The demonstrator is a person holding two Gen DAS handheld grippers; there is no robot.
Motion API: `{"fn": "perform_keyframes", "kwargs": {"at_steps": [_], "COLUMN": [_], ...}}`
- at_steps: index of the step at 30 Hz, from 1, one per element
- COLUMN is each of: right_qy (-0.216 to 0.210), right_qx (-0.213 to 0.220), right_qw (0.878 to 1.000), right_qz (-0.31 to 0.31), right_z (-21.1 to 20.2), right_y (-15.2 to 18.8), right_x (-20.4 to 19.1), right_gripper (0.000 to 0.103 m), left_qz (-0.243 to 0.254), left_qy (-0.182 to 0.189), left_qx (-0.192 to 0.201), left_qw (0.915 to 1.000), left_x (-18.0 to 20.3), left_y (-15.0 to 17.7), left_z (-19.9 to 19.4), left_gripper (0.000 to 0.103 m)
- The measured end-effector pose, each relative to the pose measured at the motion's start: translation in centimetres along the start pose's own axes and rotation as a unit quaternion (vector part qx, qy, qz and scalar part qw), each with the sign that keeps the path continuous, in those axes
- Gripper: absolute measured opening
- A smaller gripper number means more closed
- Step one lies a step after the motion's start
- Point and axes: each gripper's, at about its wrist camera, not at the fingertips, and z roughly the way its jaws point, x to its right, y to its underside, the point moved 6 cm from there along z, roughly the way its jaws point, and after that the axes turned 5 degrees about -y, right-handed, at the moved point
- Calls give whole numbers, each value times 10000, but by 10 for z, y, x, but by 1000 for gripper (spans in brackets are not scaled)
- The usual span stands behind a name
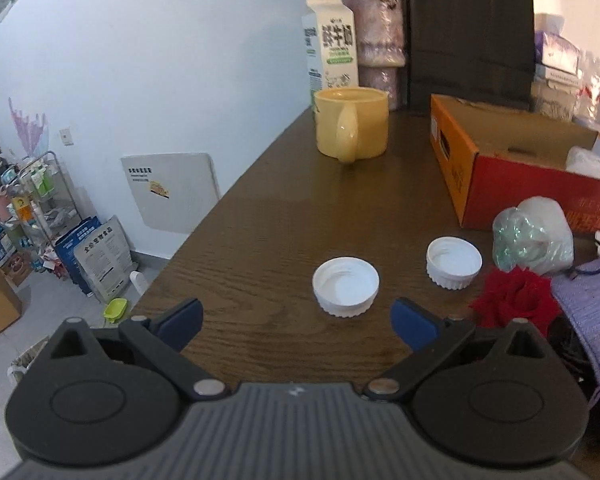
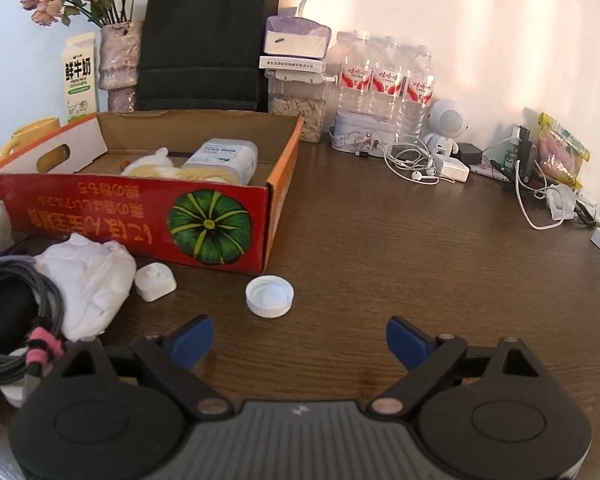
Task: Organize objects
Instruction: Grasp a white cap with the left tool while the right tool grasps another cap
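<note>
Both claws wide apart, empty: L claw (image 1: pixel 296 322), R claw (image 2: pixel 299 339)

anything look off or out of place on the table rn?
Yes. Three loose white caps lie open side up with no containers: two ahead of the left gripper, one ahead of the right gripper. The pumpkin box has its print upside down. Nothing spilled.
</note>
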Motion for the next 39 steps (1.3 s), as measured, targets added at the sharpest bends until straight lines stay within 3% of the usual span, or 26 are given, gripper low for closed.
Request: {"fn": "perform_keyframes", "kwargs": {"at_steps": [4,6,13,18,21,26,34,39], "right_qy": [-7,-7,-75,-189,-224,-251,-254,-168], "right_qx": [-4,22,85,108,131,168,203,460], "right_qw": [10000,10000,9999,9997,9996,9995,9995,9988], "right_qz": [7,-2,69,87,90,37,15,-40], "right_z": [7,9,18,22,23,22,21,12], "right_y": [-4,-6,-13,-14,-14,-14,-13,-15], "right_x": [1,1,1,-2,-3,-5,-8,-11], "right_gripper": [89,87,68,48,36,28,28,28], "left_qz": [43,5,-119,-196,-184,-156,-217,-216], "left_qy": [6,45,112,329,359,361,345,346], "left_qx": [-158,-201,-155,-101,-55,-13,-16,-12], "left_qw": [9999,9998,9997,9992,9992,9992,9992,9992], "left_x": [5,7,13,19,21,24,24,24], "left_y": [-2,-3,-10,-13,-14,-13,-13,-13], "left_z": [15,21,29,29,29,27,28,28], "left_gripper": [93,82,69,41,41,41,41,41]}}
